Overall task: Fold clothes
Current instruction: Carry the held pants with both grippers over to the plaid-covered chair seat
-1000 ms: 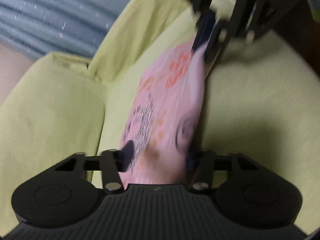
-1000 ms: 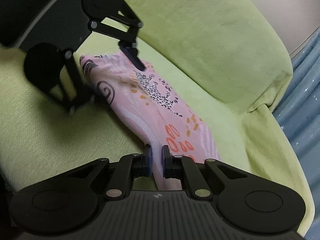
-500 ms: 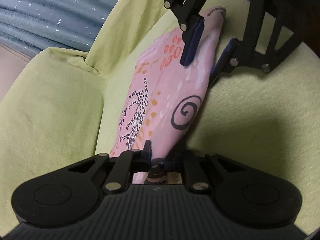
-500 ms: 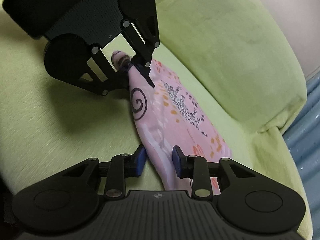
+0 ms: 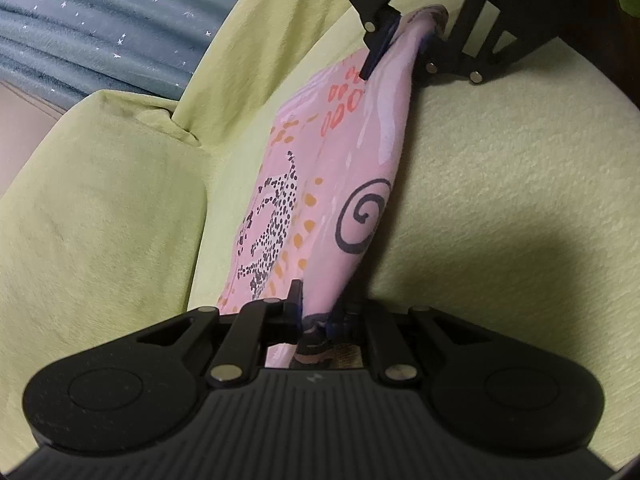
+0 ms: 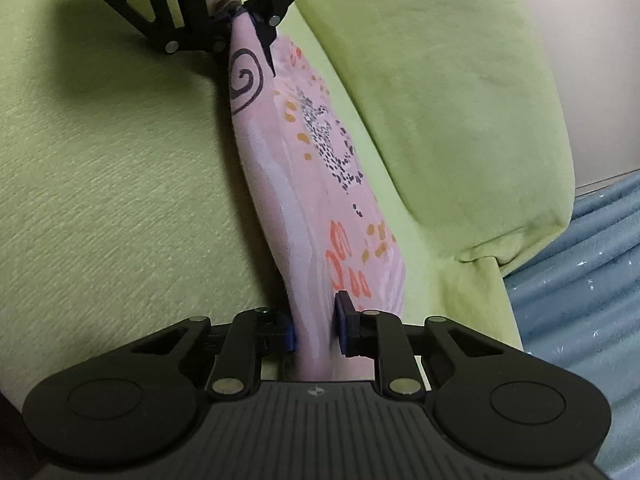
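A pink garment (image 5: 340, 160) printed with a black spiral, dots and orange marks lies stretched along a green sofa seat (image 5: 500, 200). My left gripper (image 5: 316, 304) is shut on its near end, where the cloth bunches between the pads. At the far end, my right gripper (image 5: 400, 40) pinches the cloth into a narrow neck. In the right wrist view the garment (image 6: 304, 184) runs from my right gripper (image 6: 318, 328), whose jaws are closing with the cloth filling the gap, up to the left gripper (image 6: 248, 24).
The sofa backrest cushion (image 5: 100, 220) rises beside the garment, also visible as the backrest (image 6: 440, 100). A blue-grey curtain (image 5: 100, 20) with small sparkles hangs beyond the sofa's end, seen again as the curtain (image 6: 580, 280). The open seat (image 6: 120, 180) spreads on the garment's other side.
My left gripper has shut on the garment's near end. The right gripper opened wide around the other end, rolled and narrowed onto it. The garment now runs taut between the two.
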A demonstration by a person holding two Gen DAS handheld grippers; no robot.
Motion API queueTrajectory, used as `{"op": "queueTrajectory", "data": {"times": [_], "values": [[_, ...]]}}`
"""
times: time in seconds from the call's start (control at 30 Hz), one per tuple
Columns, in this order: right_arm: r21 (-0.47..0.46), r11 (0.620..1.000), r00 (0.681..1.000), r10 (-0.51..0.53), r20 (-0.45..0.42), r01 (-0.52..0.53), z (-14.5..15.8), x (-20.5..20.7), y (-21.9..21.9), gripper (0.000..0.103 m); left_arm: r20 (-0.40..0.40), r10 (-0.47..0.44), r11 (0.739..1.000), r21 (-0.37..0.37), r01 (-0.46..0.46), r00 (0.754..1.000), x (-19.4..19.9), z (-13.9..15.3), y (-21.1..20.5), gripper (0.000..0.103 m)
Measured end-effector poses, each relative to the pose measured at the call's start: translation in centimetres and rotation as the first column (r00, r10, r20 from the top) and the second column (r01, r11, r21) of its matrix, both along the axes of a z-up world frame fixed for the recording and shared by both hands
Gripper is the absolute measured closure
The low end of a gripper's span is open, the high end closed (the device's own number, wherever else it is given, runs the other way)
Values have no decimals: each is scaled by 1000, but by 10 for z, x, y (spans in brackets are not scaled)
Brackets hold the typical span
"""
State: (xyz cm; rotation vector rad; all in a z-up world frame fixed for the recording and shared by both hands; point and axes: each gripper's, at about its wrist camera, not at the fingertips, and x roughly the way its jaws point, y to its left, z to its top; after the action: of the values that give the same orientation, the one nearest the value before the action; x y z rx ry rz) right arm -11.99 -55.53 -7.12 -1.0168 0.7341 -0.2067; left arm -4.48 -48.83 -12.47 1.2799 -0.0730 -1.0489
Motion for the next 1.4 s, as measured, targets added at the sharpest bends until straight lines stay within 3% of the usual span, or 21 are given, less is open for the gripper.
{"op": "queueTrajectory", "data": {"times": [0.7, 0.73, 0.87, 0.97, 1.03, 1.13, 1.33, 1.4], "values": [[48, 998, 999, -46, 23, 45, -1, 7, -6, 82, 11, 25, 1000, 4, -25, 1000, -5, -8, -3, 101], [44, 998, 999, -46, 26, 45, 0, 8, -6, 81, 10, 26, 1000, 4, -26, 1000, -5, -7, -4, 101], [34, 997, 996, -65, 64, 63, 6, 9, -12, 57, 6, 26, 1000, 1, -26, 1000, -5, -6, -3, 101], [67, 995, 994, -83, 77, 78, 9, 10, -18, 55, 2, 40, 999, -4, -40, 999, -10, -5, -7, 101], [63, 995, 995, -75, 71, 71, 7, 10, -16, 62, -4, 40, 999, -8, -40, 999, -9, -5, -6, 101], [52, 997, 998, -52, 40, 50, 0, 8, -11, 82, -8, 40, 999, -12, -40, 999, -9, -4, -6, 101], [39, 998, 998, -52, 21, 51, -1, 9, -7, 86, -12, 38, 999, -15, -39, 999, -8, -2, -5, 100], [32, 998, 998, -48, 36, 47, -1, 8, -8, 92, -10, 33, 999, -11, -33, 999, -8, -1, -4, 99]]}}
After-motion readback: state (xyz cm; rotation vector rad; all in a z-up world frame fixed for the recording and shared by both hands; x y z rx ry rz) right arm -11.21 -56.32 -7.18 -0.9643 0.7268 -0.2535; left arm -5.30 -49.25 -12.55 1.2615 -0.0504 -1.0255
